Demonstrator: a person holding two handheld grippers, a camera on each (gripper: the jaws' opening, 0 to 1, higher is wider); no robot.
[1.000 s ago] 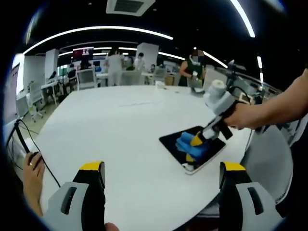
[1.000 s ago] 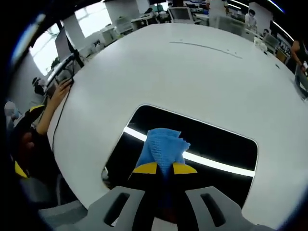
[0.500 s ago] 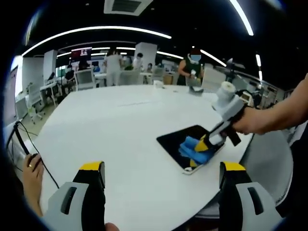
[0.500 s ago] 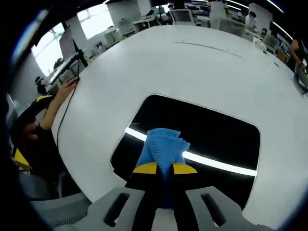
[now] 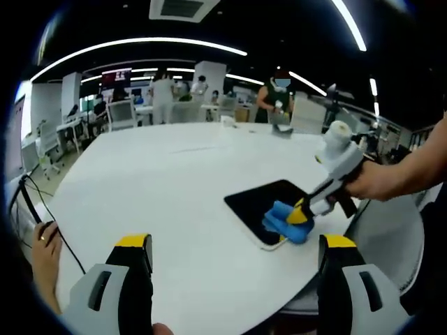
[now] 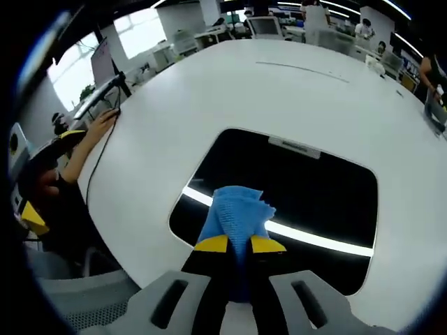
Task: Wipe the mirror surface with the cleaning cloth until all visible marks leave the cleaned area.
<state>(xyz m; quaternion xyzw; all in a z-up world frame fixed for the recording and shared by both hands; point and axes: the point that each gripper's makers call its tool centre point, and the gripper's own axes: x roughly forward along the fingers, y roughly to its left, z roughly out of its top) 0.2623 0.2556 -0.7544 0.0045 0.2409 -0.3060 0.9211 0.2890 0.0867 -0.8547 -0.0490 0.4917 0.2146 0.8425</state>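
So the right gripper (image 6: 239,244) has its jaws clenched on the blue cleaning cloth (image 6: 236,213), which bunches out past the yellow tips and sits low centre in the right gripper view, over the near edge of the mirror (image 6: 293,188). The mirror is that dark rounded rectangle lying flat on the white table (image 6: 209,98), with a ceiling light reflected across it as a bright stripe. In the left gripper view it's right of centre, near the table's edge (image 5: 262,202), with the cloth (image 5: 283,220) at its lower right corner.

Left gripper (image 5: 234,279) is hanging back at the bottom of its own view, jaws spread wide with nothing between them.

Handling-wise: the cloth looks soft and floppy, so pinching a bunched fold seems right. The mirror is probably slick and fragile and could slide under pressure. Can't honestly make out any marks at this resolution.
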